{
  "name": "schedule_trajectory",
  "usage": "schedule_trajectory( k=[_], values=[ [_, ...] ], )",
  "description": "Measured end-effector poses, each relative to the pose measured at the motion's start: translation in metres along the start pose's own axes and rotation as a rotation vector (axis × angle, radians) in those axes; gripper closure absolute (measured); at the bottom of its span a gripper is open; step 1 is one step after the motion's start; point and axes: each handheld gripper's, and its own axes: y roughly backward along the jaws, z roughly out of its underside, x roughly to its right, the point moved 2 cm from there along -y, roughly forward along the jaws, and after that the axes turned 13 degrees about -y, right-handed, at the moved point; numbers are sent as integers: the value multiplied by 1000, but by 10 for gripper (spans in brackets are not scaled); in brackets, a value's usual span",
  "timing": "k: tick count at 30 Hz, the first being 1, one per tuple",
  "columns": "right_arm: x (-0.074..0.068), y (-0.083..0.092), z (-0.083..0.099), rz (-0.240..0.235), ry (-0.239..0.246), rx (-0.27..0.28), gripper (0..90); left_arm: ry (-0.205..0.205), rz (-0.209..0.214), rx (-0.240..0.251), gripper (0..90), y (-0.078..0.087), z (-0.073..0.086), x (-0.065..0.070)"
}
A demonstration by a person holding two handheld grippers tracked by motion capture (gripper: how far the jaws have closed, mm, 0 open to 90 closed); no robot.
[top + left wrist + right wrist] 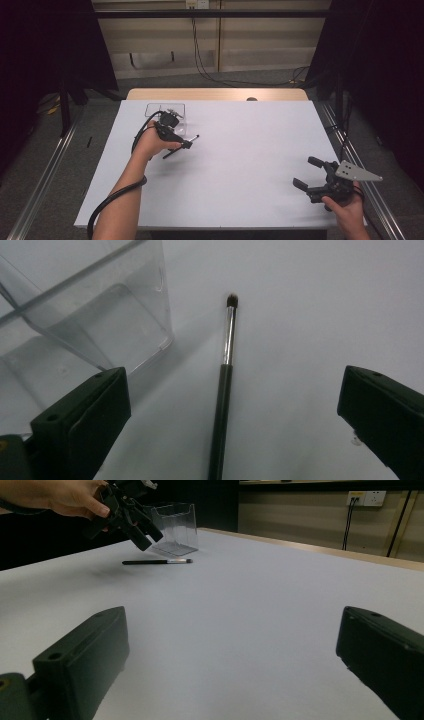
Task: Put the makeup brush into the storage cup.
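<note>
A thin black makeup brush (181,146) with a silver ferrule lies flat on the white table (240,150), just right of a clear plastic box (165,112). My left gripper (176,136) hovers over the brush, open and holding nothing. In the left gripper view the brush (224,385) lies between the wide-apart jaws, bristles pointing away, with the clear box (95,315) at the left. My right gripper (305,172) is open and empty near the table's front right corner. Its view looks across the table at the brush (157,561), the box (176,526) and the left gripper (135,527).
The wooden back edge of the table (215,94) lies beyond the white sheet. Metal rails (350,150) run along both sides of the table, and cables (200,55) hang on the far wall.
</note>
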Motion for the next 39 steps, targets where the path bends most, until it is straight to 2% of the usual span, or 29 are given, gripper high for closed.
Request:
schedule_trajectory(
  k=[3,8,9,11,14,23,24,28,30,34,36,39],
  values=[
    [0,1,0,1,-1,2,2,8,3,-7,38,1,0,-3],
    [1,1,0,1,-2,1,2,-1,11,-41,87,2,-1,-4],
    [1,1,0,1,-1,1,2,-17,10,-51,103,3,-2,-4],
    [0,1,0,2,-1,-1,2,-24,8,-55,126,4,-3,-4],
    [0,1,0,5,0,0,2,-47,17,-85,157,3,-6,-3],
    [1,1,0,3,1,1,2,-86,38,-95,320,0,-11,0],
    [1,2,0,4,1,0,2,-116,30,-111,327,0,-12,-1],
    [1,1,0,2,2,2,2,-136,32,-132,418,-1,-14,-2],
    [1,1,0,2,0,0,2,-136,32,-146,429,-2,-14,-2],
    [1,1,0,3,0,-2,2,-154,48,-174,511,-7,-13,-2],
    [1,1,0,2,0,-1,2,-169,37,-193,538,-10,-13,-2],
    [1,1,0,4,-2,0,2,-175,36,-195,588,-12,-14,-3]
  ],
)
